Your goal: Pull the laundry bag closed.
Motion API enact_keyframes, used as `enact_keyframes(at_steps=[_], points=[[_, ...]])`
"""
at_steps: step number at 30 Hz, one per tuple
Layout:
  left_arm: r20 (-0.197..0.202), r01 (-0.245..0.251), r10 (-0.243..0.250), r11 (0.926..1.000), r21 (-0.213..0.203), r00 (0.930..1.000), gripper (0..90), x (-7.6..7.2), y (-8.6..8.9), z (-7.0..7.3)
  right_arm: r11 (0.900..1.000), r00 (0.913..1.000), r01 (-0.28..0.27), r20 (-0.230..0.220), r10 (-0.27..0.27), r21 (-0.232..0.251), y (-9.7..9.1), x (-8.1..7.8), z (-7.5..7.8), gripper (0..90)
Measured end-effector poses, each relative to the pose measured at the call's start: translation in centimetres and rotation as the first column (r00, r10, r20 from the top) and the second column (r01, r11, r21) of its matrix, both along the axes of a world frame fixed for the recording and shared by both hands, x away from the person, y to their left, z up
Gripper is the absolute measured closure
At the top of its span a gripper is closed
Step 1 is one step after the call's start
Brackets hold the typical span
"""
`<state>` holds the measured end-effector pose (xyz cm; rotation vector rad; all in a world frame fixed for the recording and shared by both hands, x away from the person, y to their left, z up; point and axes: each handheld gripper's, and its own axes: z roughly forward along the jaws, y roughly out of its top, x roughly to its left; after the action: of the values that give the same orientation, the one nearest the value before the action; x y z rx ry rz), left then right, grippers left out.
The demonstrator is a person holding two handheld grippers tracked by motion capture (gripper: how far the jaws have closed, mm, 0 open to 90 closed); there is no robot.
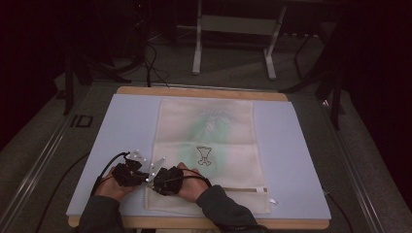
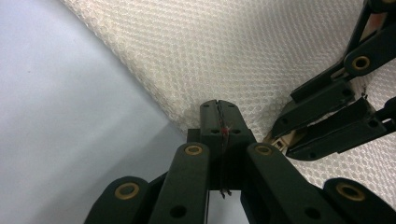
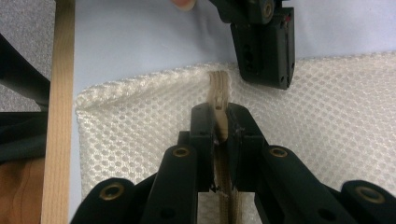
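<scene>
The white mesh laundry bag [image 1: 209, 150] lies flat on the pale blue bench [image 1: 126, 126], its zipper [image 3: 219, 88] running along the near end. The right tongs [image 3: 219, 122] are clamped on the zipper pull [image 3: 221, 122], and the left tongs [image 2: 218, 112] are pinched shut on the mesh edge just beside it. This looks like the start of working the zipper: next, I judge, the left must anchor the fabric while the right draws the pull straight along the teeth.

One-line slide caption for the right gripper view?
Right gripper shut on the zipper pull of a white mesh bag, left gripper pinching its edge.
</scene>
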<state>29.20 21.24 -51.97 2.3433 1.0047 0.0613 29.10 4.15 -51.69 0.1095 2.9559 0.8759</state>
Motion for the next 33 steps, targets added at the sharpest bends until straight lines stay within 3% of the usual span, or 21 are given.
enact_keyframes(at_steps=[33], points=[[0.003, 0.006, -0.006, 1.0000, -0.003, 1.0000, 89.8, 0.0, 0.1, 0.0, 0.9986, 0.9995, -0.001, 0.030, 0.003, -0.052, -2.2, -0.8, 0.5, 82.3]])
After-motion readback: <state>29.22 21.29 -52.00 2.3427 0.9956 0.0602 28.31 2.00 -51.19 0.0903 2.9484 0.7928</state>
